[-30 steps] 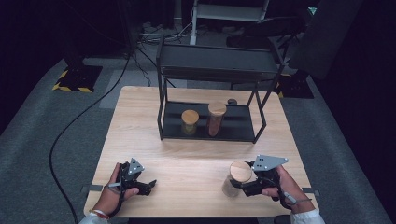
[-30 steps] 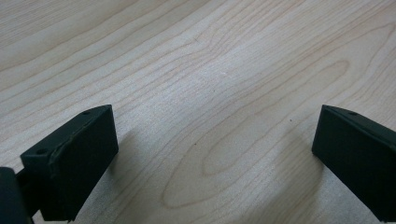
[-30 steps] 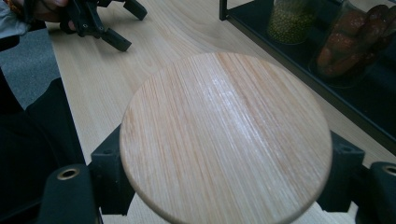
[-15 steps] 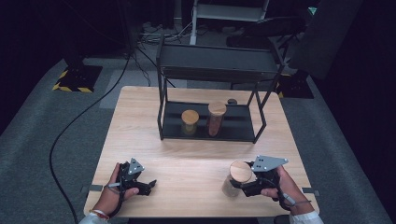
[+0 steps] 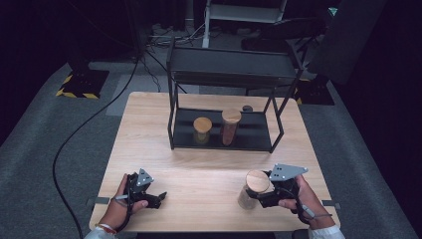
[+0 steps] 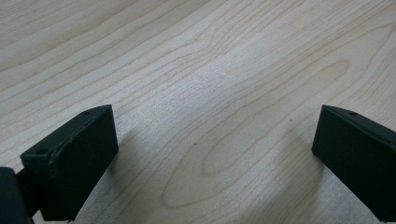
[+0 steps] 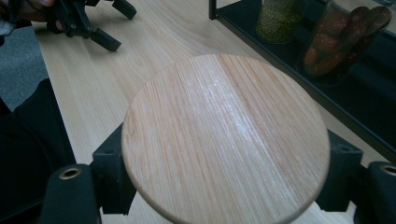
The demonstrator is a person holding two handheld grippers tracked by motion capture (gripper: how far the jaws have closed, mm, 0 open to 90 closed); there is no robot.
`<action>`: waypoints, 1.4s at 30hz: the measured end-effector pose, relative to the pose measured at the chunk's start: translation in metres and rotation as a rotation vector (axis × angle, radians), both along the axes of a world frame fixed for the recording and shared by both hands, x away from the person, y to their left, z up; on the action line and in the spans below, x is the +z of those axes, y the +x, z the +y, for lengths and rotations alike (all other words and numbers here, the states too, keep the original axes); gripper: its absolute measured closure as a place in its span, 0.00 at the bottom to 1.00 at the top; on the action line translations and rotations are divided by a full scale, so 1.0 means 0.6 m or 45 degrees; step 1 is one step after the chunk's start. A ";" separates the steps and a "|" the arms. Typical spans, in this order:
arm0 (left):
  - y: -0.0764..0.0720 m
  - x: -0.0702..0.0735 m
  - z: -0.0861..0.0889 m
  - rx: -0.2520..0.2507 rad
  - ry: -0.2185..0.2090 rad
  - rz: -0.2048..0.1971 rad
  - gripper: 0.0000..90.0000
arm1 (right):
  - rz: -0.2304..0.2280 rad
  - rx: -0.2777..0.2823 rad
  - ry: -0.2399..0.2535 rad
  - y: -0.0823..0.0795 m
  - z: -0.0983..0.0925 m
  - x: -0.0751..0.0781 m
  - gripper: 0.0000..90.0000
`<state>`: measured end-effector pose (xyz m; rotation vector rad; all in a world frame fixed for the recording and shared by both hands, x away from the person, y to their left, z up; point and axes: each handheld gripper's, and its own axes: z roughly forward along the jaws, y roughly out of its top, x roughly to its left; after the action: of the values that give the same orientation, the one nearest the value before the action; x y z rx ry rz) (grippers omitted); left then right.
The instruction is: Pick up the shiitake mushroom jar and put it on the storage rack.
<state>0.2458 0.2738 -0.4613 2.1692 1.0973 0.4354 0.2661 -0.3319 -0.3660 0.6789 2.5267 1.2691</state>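
The right gripper (image 5: 256, 195), at the lower right of the high view, is clamped on a jar (image 5: 247, 196) with a round wooden lid (image 5: 258, 181). In the right gripper view the lid (image 7: 226, 135) takes up the centre of the frame, with one black jaw pressed against the jar on each side just beneath it. The jar stands upright on the counter (image 5: 209, 169), near the front edge. A person's hand (image 5: 303, 196) grips the tool from the right.

The left gripper (image 5: 159, 197), at the lower left of the high view, rests low over the counter with its jaws spread wide and nothing between them. In the left gripper view, bare pale wood (image 6: 205, 93) lies between the two black jaws. A hand (image 5: 119, 206) holds it from below.

In the upper middle of the high view, a black metal rack (image 5: 224, 74) stands at the back of the counter. On its lower shelf sit two more lidded jars, side by side: a short jar (image 5: 202, 130) of greenish contents on the left and a taller jar (image 5: 230, 127) of reddish-brown contents on the right. A small dark object (image 5: 247, 108) lies behind them.
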 end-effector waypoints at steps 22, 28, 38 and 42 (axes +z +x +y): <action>0.000 0.000 0.000 0.000 0.000 0.000 0.00 | -0.039 -0.136 -0.045 0.009 0.017 0.042 0.28; 0.000 0.000 0.000 0.000 0.000 0.000 0.00 | -0.047 -0.175 -0.052 0.015 0.024 0.052 0.28; 0.000 0.000 0.000 0.000 0.000 0.000 0.00 | -0.087 -0.260 -0.064 0.024 0.039 0.082 0.28; 0.000 0.000 0.000 0.000 0.001 0.000 0.00 | -0.094 -0.273 -0.064 0.030 0.043 0.089 0.28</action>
<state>0.2458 0.2738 -0.4612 2.1702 1.0974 0.4357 0.2843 -0.3058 -0.3126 0.8490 2.3457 1.1319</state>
